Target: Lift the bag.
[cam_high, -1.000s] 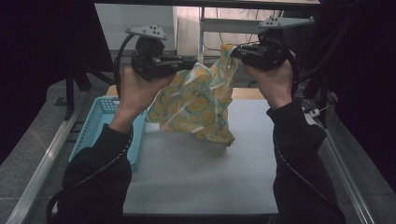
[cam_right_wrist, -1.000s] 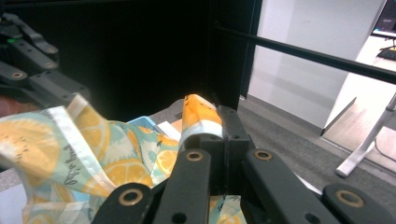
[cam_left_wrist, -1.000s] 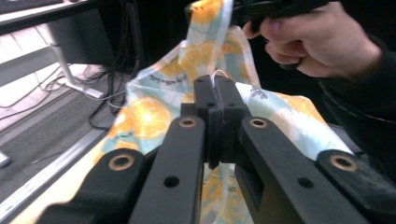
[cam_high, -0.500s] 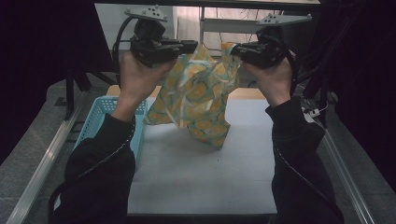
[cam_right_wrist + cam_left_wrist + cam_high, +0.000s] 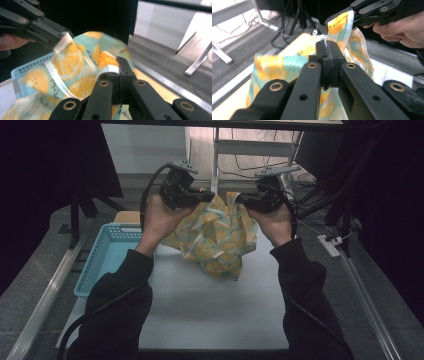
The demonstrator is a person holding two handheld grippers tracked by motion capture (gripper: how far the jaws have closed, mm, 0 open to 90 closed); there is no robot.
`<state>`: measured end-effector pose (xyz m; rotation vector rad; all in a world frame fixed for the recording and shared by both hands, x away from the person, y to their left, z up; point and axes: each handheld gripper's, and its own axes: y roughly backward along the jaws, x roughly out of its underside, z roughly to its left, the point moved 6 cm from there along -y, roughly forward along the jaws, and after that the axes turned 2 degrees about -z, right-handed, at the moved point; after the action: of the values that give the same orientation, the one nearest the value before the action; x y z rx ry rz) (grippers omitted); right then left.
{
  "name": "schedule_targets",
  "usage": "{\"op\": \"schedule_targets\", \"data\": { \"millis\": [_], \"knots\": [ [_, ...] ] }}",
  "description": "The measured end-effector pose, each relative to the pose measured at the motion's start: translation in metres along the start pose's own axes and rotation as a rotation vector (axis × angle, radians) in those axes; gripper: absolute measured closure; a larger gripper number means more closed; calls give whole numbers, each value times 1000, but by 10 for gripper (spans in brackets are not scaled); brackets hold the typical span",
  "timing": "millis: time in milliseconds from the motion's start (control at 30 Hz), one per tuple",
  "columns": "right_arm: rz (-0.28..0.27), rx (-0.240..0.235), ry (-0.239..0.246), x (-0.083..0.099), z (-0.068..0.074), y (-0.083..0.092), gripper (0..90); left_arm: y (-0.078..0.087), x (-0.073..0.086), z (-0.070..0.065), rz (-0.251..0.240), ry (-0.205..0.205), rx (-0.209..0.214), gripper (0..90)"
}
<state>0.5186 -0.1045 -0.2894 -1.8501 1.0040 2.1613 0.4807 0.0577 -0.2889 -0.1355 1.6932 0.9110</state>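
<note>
**Spotter:** Since you've brought both hands down from where they were a second ago, the cloth [image 5: 217,237] has sunk with them: its lower fold now hangs just over the white counter [image 5: 210,305], near touching, where before it swung clear above. Your two hands have also drawn closer, so the fabric bunches between them rather than spreading flat.

**Operator:** So am I laying it down?

**Spotter:** I'd judge you're lowering it to spread or fold it on the counter. Nothing is laid out yet; the cloth is in the air, held by its top edge.

**Operator:** And the grips?

**Spotter:** Your left claw [image 5: 206,196] is clamped on one corner of the cloth; in the left gripper view its jaws are pinched tight with a sliver of white hem between them [image 5: 329,53]. Your right claw [image 5: 240,198] is closed on the opposite corner, the same way [image 5: 119,67].

**Operator:** What's around me?

**Spotter:** Largest first: dark curtains [image 5: 55,165] on both sides, grey floor beyond, and a pale metal frame [image 5: 216,150] with cables behind it. Then the counter, bare apart from what you hold. At its left edge sits a light blue basket [image 5: 107,255], perforated, beside your left forearm. On the floor to the right lies a white power strip [image 5: 330,245].
</note>
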Motion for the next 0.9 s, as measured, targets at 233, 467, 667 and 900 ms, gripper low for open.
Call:
{"op": "schedule_targets", "data": {
  "millis": [233, 467, 667, 900],
  "knots": [
    [26, -15, -45, 27, -8, -16, 893, -14, 15, 5, 21, 15, 11, 852],
    [28, -24, -64, 36, -8, -18, 708, -16, 28, 10, 31, 36, 7, 551],
    [39, -18, -66, 49, -9, -20, 529, -16, 40, 13, 38, 42, 7, 365],
    [28, -10, -76, 60, -12, -12, 377, -3, 52, 12, 24, 57, 38, 211]
  ]
}}
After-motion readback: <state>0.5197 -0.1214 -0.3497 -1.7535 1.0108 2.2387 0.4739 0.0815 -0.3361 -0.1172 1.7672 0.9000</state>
